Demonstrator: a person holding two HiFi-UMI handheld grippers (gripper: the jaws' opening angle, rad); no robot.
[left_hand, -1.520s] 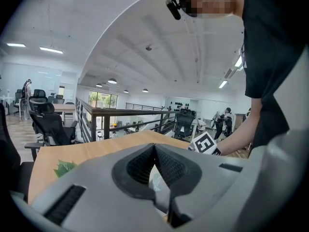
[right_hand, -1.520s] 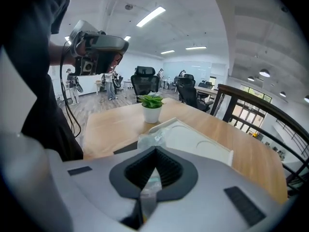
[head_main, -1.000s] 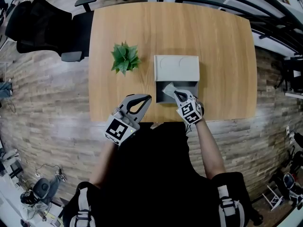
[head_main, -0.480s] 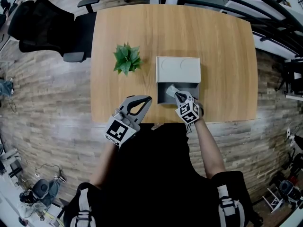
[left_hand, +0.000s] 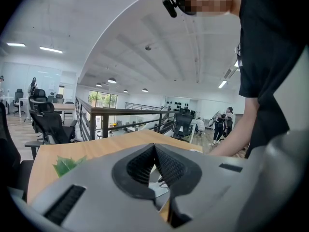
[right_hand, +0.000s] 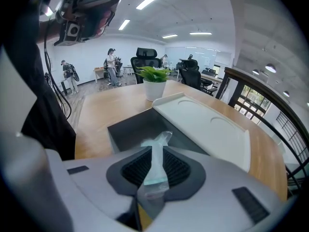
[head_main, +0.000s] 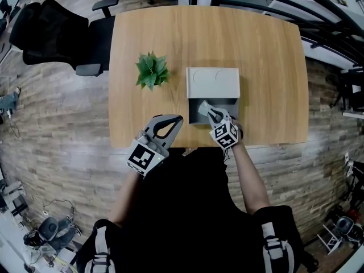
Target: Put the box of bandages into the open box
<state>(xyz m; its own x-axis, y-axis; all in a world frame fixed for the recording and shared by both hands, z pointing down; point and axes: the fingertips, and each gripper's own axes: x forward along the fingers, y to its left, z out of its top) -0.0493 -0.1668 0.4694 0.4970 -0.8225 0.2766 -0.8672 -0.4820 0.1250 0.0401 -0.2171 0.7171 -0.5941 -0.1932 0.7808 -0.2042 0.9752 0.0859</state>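
The open grey box [head_main: 226, 103] sits near the table's front edge, with its pale lid [head_main: 212, 83] folded back behind it. My right gripper [head_main: 211, 114] reaches over the box's near wall. The box of bandages [head_main: 202, 108], a thin pale pack in clear wrap, stands edge-on between the jaws over the dark inside. In the right gripper view the pack [right_hand: 155, 164] is still touched by both pads [right_hand: 136, 168] as the jaws are opening. The box's inside [right_hand: 133, 128] lies just beyond. My left gripper [head_main: 177, 118] hovers at the table's front edge, shut and empty, its tips [left_hand: 155, 146] meeting.
A small green potted plant [head_main: 151, 71] stands left of the box on the wooden table [head_main: 267, 67]. A black office chair [head_main: 51, 27] is at the table's far left corner. The person's body is close against the table's front edge.
The right gripper has shifted slightly left and deeper over the box with the pack. The left gripper has stayed where it was.
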